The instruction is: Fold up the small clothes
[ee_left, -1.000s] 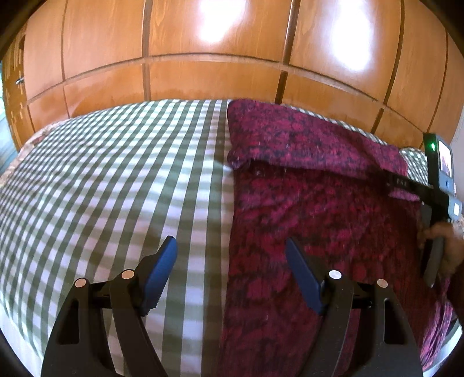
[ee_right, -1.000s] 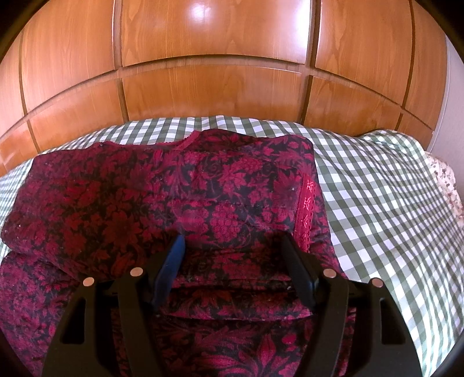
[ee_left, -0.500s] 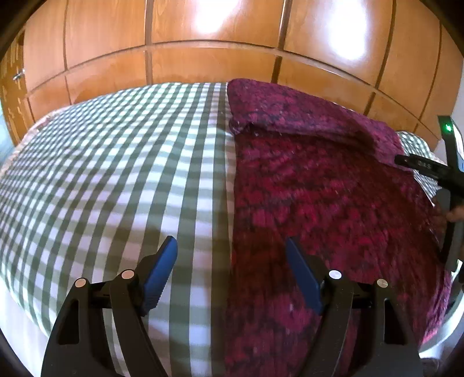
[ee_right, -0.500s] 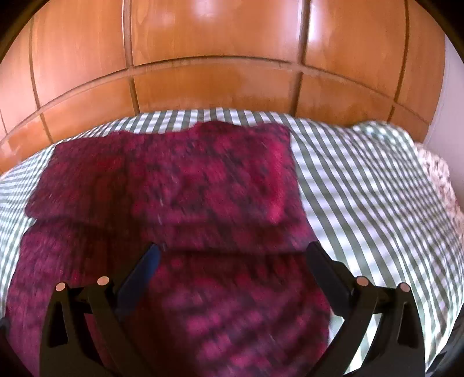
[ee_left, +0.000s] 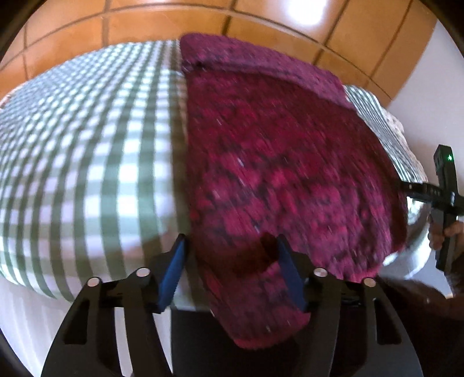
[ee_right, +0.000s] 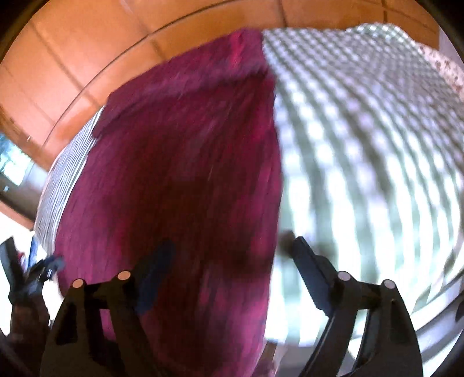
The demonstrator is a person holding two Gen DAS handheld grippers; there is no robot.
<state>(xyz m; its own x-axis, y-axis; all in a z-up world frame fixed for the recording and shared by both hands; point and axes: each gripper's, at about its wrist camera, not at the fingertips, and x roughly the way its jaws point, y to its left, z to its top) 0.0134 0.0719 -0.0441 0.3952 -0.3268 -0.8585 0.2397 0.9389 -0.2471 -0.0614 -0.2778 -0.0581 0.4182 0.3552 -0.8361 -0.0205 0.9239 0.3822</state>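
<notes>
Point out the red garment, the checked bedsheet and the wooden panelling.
red garment [ee_left: 284, 162], left wrist view, middle of the cloth
checked bedsheet [ee_left: 87, 145], left wrist view, bare part
wooden panelling [ee_left: 162, 26], left wrist view, panel face

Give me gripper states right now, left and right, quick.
Left gripper: jaws open, have just been closing, with the near edge of the red garment between them, not clamped.
Right gripper: jaws open, have just been closing, straddling the garment's near right corner.

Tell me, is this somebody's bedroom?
Probably a bedroom. A bed with a green checked sheet fills the view, a red flowery garment lies on it, and shiny wooden panels, perhaps wardrobe doors, stand behind.
</notes>
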